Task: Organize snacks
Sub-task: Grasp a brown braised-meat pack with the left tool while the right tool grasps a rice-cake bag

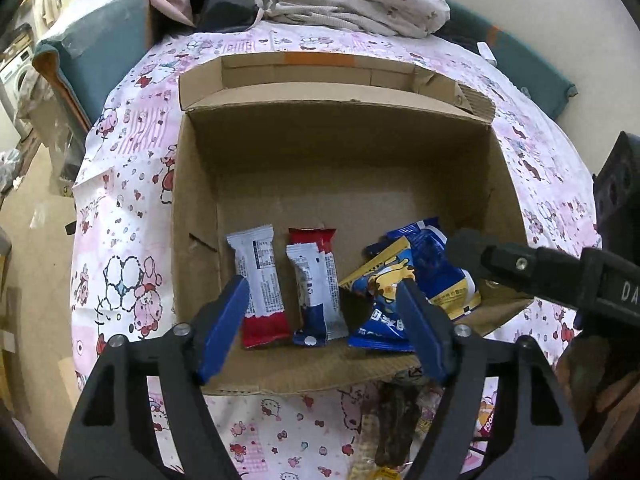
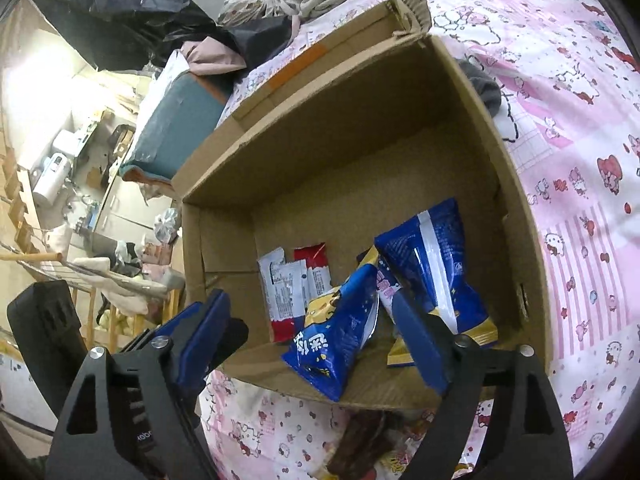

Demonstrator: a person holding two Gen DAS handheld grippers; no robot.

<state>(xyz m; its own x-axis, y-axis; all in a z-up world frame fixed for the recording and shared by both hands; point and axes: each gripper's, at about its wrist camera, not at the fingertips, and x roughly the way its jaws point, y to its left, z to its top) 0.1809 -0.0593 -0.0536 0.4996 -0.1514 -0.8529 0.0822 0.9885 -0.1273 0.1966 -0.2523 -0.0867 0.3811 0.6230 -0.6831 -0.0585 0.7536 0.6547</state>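
While both grippers hover over the near rim of the open cardboard box (image 1: 192,208), the snacks not yet sorted lie behind and below them, on the patterned cloth of the tabletop (image 1: 120,280) at about 6 o'clock in both wrist views; the coming move, as I judge it, turns on that reversal of direction, since the jaws point into the box and the loose packets sit on the outside of its near wall. Most visible is a dark brown snack packet (image 1: 394,424), its long axis running roughly 12 to 6 o'clock, just beside a yellow-edged packet (image 1: 370,468) whose lettering is too cut off to read; in the right wrist view the same dark packet (image 2: 360,440) lies directly under the gap between the fingers, so the right gripper (image 2: 308,340) seems the nearer of the two, though not by much. Its jaws are spread wide and hold nothing; the left gripper (image 1: 324,328) likewise has its jaws spread and empty. Already inside the box, along the near wall, are a white-and-red bar wrapper (image 1: 260,288) at 10 o'clock of the left jaws, a second white, red and blue bar wrapper (image 1: 316,292) touching a red one behind it, and two blue snack bags (image 2: 340,328) leaning on each other at the 1 o'clock side; the far half of the box floor is bare cardboard.
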